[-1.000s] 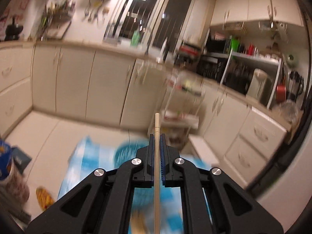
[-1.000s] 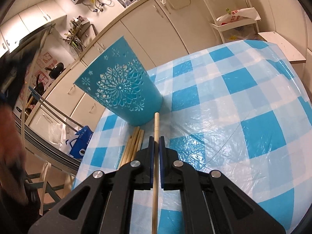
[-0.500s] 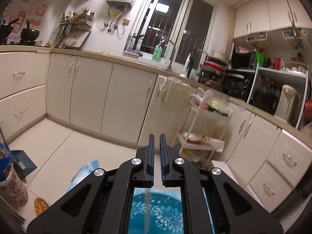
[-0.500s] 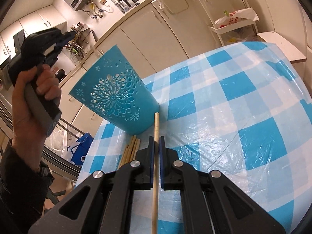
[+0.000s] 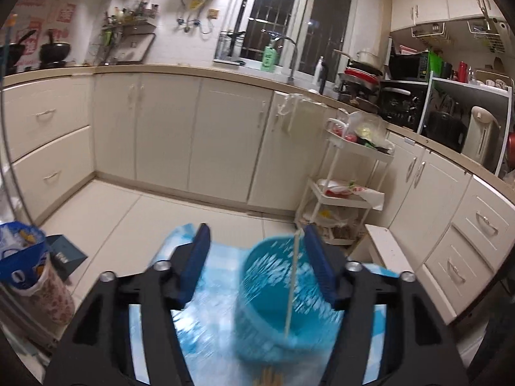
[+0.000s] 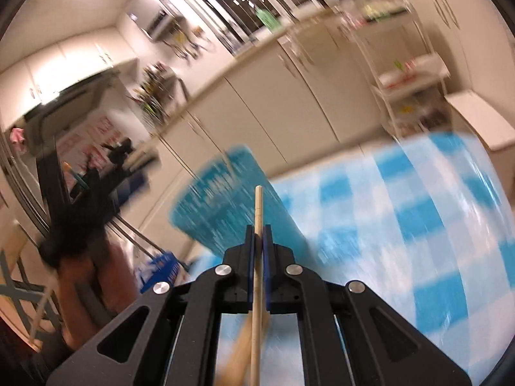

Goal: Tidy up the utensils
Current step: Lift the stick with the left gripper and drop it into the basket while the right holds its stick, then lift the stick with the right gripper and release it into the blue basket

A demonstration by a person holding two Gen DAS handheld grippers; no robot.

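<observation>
A blue cut-out cup (image 5: 276, 305) stands on the blue-checked tablecloth (image 5: 219, 267), blurred. One wooden chopstick (image 5: 292, 276) leans inside the cup. My left gripper (image 5: 256, 234) hovers above the cup with its jaws opening, and no pad presses the chopstick. In the right wrist view, my right gripper (image 6: 257, 228) is shut on a second chopstick (image 6: 257, 206), lifted and pointing at the cup (image 6: 222, 215). More chopsticks (image 6: 239, 350) lie on the cloth below it. The person's hand (image 6: 80, 276) with the left gripper shows at the left.
A white shelf trolley (image 5: 347, 189) and a white stool (image 5: 386, 251) stand beyond the table's far edge. A blue bag (image 5: 22, 267) sits on the floor to the left. Cream cabinets (image 5: 225, 135) line the walls. The checked cloth (image 6: 418, 225) spreads to the right.
My left gripper sank over the cup and opened, letting its chopstick drop into the cup. My right gripper rose off the table with its chopstick, towards the cup.
</observation>
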